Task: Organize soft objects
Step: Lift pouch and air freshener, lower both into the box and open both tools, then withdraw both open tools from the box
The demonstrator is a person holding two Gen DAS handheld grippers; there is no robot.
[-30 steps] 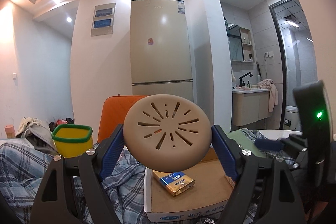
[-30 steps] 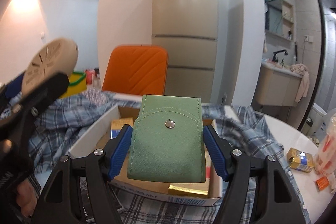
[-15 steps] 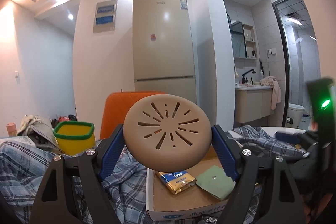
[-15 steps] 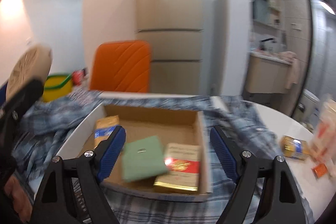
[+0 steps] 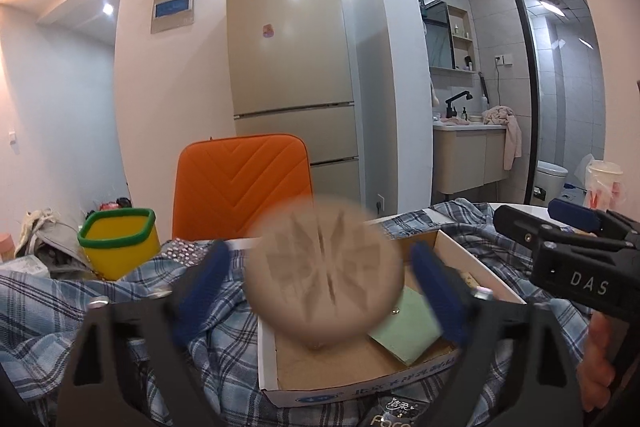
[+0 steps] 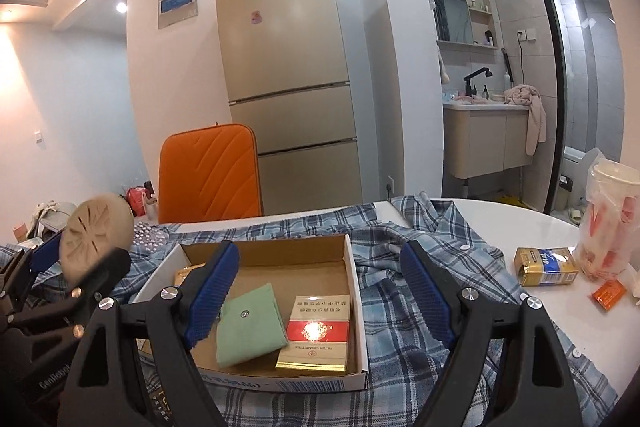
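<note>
**Left claw lets go of the tan disc above the box**

The left claw is opening: its blue pads stand clear on either side of the round tan foam disc with radial slits, which shows blurred between them, so it looks released and on its way down rather than gripped. In the right wrist view the same disc sits above the left claw's black arms at the far left. Below it lies the shallow white-walled cardboard box, resting on a blue plaid shirt spread over the counter.

Judging by its look, the disc is light and spongy. It should squash under a firm pinch and spring back, so a hold across its rim at the widest part, with moderate pressure, suits it best; it is unlikely to break if dropped.

Further right, inside the box, the flat mint-green snap-button pouch lies beside a red-and-gold cigarette pack. The pouch looks thin and floppy, best taken by an edge. The right claw is spread wide with nothing between its pads, hovering over the box. A gold packet lies on the bare white counter at the right.
</note>
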